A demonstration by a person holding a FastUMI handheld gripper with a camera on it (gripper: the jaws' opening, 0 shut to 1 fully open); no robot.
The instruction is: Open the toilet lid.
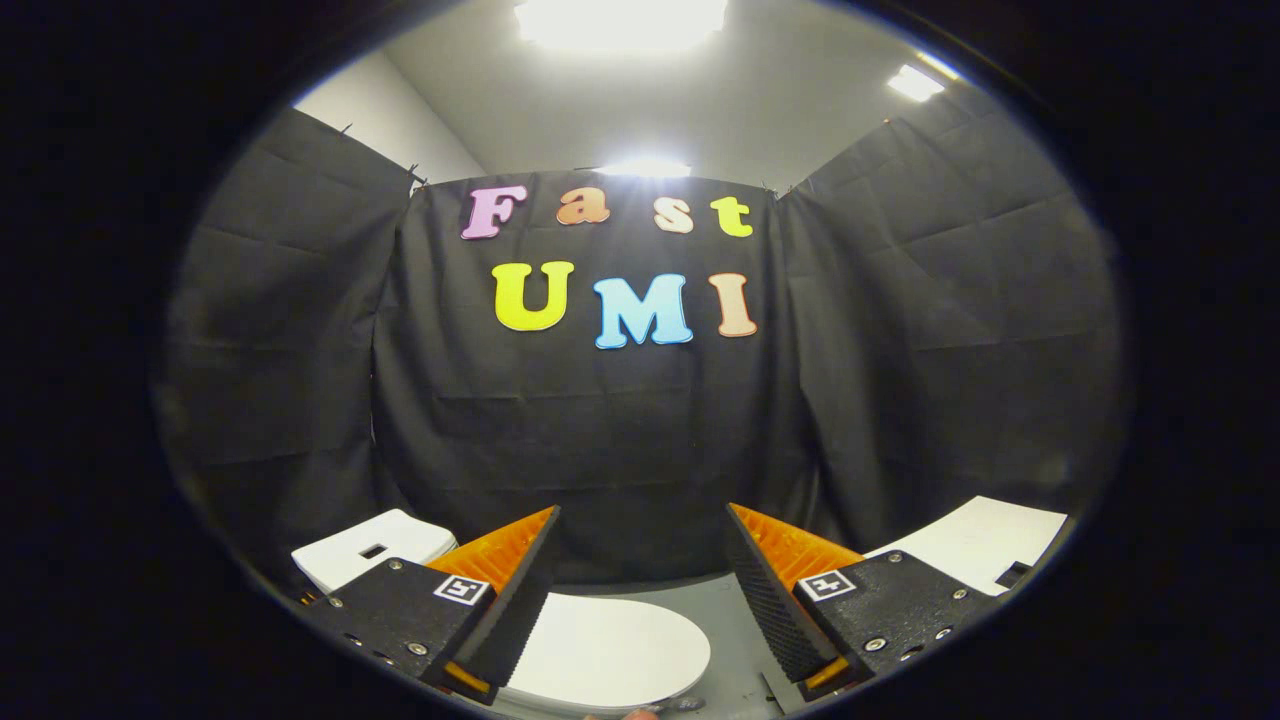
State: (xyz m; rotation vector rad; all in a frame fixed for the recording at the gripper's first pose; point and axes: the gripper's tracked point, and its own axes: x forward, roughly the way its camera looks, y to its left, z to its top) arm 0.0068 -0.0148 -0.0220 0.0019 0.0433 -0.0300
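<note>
On the far left, behind the left finger point(505, 590) of the tongs point(640, 520), stands a white block point(372, 547) with a small dark slot in its top. It is near the black cloth wall point(620, 440) of the booth, and its lower part is hidden by the finger mount.

Next to the right comes the toilet lid point(610, 650), the thing of the task. It is white, rounded, and lies flat and closed. It is low between the two fingers, closer to the left one; the left finger covers its left edge. The lid is below the fingertips, and no finger touches it. It rests on a grey floor point(725, 600) that reaches back to the foot of the cloth wall.

The tongs are released: the two fingers stand wide apart, nothing is between them, and they point toward the cloth wall above the lid.

Further right is the right finger point(775, 590), and behind its mount lies a white flat panel point(985, 540), slightly tilted, with a small dark piece at its right corner. What this panel is, I cannot tell.

Above the cloth, bright ceiling lamps point(620, 20) shine on a pale ceiling.
</note>
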